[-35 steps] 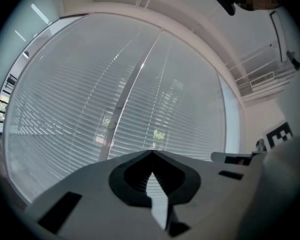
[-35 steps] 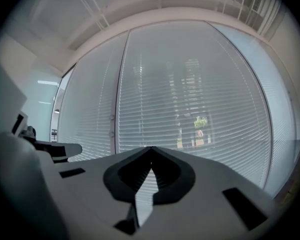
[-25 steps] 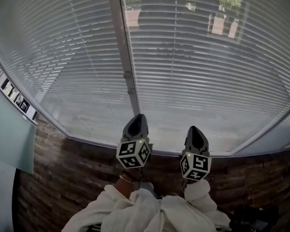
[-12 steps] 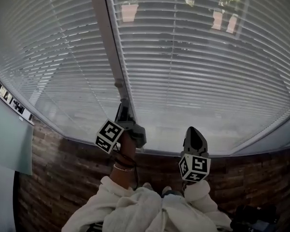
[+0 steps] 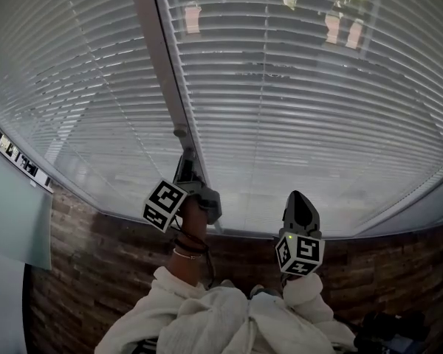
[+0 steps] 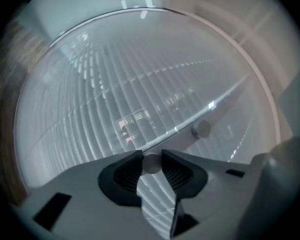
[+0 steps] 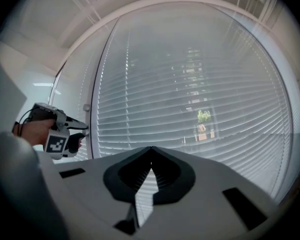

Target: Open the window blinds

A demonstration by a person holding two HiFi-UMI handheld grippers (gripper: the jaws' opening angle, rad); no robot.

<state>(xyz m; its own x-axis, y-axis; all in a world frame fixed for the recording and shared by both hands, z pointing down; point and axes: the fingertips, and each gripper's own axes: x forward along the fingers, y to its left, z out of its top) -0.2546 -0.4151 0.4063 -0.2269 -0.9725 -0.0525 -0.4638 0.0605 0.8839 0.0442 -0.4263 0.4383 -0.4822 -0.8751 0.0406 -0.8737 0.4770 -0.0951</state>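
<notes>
**A:** What is made out in the head view?

**B:** The blinds (image 5: pixel 303 94) are seen lowered over both panes, either side of the frame post (image 5: pixel 156 50). The left gripper (image 5: pixel 186 162) is held rolled against that post. The right gripper (image 5: pixel 299 198) is pointed at the right pane.

**A:** And in the left gripper view?

**B:** A round knob (image 6: pixel 151 164) is framed at the tips. The jaws have just been narrowed a little. They stand wide and appear closed on its two sides.

**A:** The right gripper view?

**B:** Its jaws are brought together, and nothing is held.

**A:** How is it all to be handled?

**B:** The slats are judged thin and easily bent, so they are best left untouched. The knob looks small, hard and probably slippery. It should be pinched across its rim and turned.
</notes>
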